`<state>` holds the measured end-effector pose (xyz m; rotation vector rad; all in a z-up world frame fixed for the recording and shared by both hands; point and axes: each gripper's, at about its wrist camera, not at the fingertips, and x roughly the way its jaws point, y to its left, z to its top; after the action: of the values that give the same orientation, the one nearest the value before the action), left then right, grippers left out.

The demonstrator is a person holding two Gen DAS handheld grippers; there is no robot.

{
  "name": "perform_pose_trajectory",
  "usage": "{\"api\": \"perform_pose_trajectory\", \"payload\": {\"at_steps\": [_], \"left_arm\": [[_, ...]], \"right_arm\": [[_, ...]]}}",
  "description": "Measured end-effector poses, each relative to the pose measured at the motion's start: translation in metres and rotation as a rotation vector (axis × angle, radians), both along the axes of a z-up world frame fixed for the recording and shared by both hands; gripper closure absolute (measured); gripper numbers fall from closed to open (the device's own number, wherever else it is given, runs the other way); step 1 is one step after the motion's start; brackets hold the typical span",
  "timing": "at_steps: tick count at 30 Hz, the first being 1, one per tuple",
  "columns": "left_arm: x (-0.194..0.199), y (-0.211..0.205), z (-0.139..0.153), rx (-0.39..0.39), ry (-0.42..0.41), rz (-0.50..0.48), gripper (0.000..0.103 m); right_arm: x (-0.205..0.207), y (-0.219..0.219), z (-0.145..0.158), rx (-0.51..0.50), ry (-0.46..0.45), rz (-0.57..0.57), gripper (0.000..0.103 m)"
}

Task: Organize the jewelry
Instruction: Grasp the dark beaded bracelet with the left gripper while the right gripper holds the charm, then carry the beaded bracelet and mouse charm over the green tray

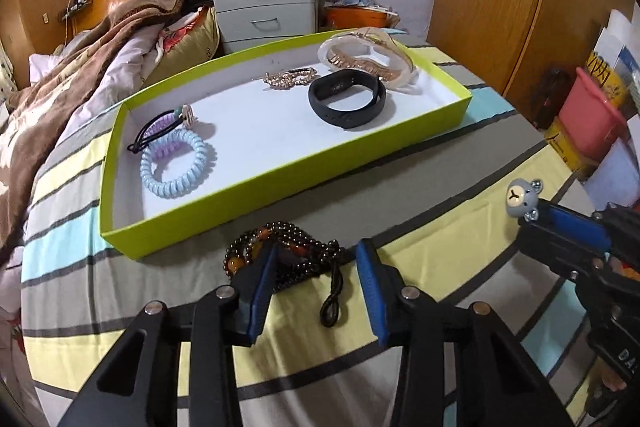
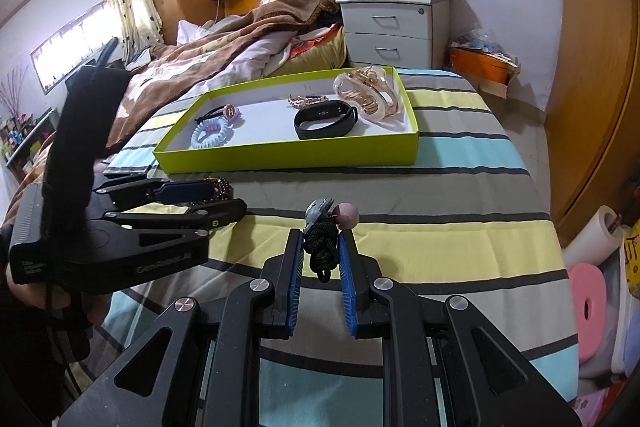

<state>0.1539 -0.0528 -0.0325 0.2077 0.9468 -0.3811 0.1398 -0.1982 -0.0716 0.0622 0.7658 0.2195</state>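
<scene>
A: What's the biggest thing here?

B: The bed [image 2: 460, 187], under a striped cover. On it sits a lime-green tray [image 1: 280, 183] with a white floor.

A: And inside the tray?

B: At its far right end, a clear hair claw [image 1: 366, 57] with gold teeth. Just in front of that stands a black wristband [image 1: 347, 98], and left of it lies a small gold beaded piece [image 1: 289, 78]. At the near left end a pale blue coil hair tie [image 1: 176, 167] lies against a black-and-purple hair tie [image 1: 164, 131] with a round charm.

A: The left tongs?

B: The left tongs [image 1: 316, 283] are spread wide over a dark beaded necklace [image 1: 280, 255], which lies on the bed just in front of the tray; the pads sit either side of it, not gripping.

A: The right?

B: The right tongs [image 2: 320, 247] are clenched on a black hair tie with a grey bear charm [image 2: 320, 243], held above the bed, well short of the tray.
</scene>
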Motion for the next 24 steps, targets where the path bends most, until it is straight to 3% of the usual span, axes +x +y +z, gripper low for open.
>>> {"api": "perform_pose_trajectory", "payload": {"at_steps": [8,11,24], "left_arm": [[0.005,-0.004,-0.003,0.008,0.012,0.004,0.061],[0.004,-0.004,-0.003,-0.007,0.017,0.003,0.074],[-0.005,0.006,0.004,-0.054,0.010,0.017,0.084]], "right_arm": [[0.001,0.000,0.000,0.000,0.000,0.000,0.085],[0.001,0.000,0.000,-0.001,0.000,-0.001,0.085],[0.001,-0.001,0.004,-0.007,-0.006,0.000,0.085]]}}
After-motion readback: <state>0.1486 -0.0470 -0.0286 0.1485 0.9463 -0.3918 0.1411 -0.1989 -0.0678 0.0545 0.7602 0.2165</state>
